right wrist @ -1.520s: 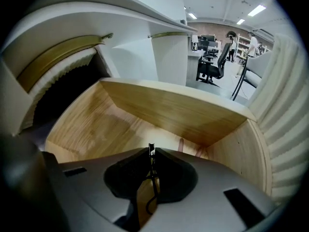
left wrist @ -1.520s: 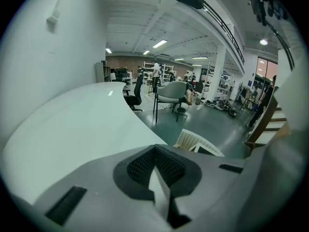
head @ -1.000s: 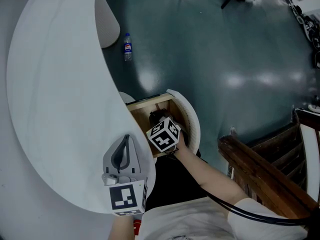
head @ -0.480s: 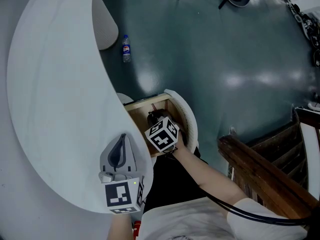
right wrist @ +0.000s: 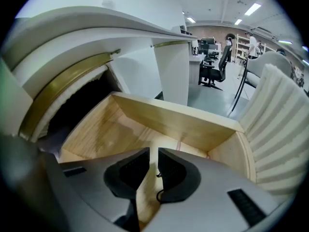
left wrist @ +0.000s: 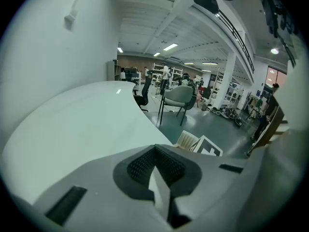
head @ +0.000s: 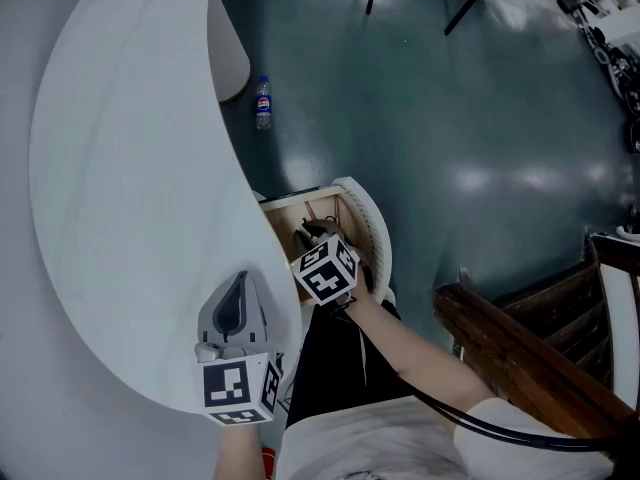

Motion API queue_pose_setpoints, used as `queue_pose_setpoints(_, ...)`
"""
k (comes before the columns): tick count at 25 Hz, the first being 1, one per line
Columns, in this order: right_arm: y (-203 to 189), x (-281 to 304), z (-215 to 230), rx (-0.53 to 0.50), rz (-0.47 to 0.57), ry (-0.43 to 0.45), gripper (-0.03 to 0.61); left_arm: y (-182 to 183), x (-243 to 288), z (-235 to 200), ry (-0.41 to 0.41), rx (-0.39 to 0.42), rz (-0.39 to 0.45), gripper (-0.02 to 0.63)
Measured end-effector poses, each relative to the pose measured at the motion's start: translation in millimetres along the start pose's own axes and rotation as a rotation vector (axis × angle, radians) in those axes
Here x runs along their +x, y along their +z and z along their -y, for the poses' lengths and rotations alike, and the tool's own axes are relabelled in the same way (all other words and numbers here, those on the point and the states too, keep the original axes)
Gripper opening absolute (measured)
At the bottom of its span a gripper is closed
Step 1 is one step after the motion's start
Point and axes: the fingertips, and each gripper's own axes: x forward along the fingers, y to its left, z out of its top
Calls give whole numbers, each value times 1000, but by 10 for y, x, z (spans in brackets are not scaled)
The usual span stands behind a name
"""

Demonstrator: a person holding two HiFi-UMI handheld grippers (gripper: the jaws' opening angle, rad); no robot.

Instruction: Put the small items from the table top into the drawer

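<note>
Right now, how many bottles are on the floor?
1. The bottle is on the floor beside the white table, beyond the open drawer; the table may hide others.

Far ahead of the jaws of the left gripper [left wrist: 155,151], a little to their right: grey chair [left wrist: 178,96] on thin legs, black office chair [left wrist: 143,94] just left of it, white column [left wrist: 227,83] further right, strip lights [left wrist: 169,47] high above. Well ahead of the same jaws, on the glossy dark floor [head: 450,118]: small bottle [head: 263,102] with a blue label. Right of the jaws of the right gripper [right wrist: 152,151], well apart: dark wooden frame [head: 520,353]. Far beyond those jaws, up and right: another black office chair [right wrist: 219,62].
</note>
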Motion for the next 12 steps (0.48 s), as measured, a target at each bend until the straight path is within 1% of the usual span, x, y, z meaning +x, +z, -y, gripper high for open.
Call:
queue_pose_setpoints(7,112,-237,-83,17,66,27,49,-133,-316,62,65,-26,37,20)
queue_pose_setpoints(12,208,-725,-202,-4,134,55,49,-190,-661,330,112,-45,73,20)
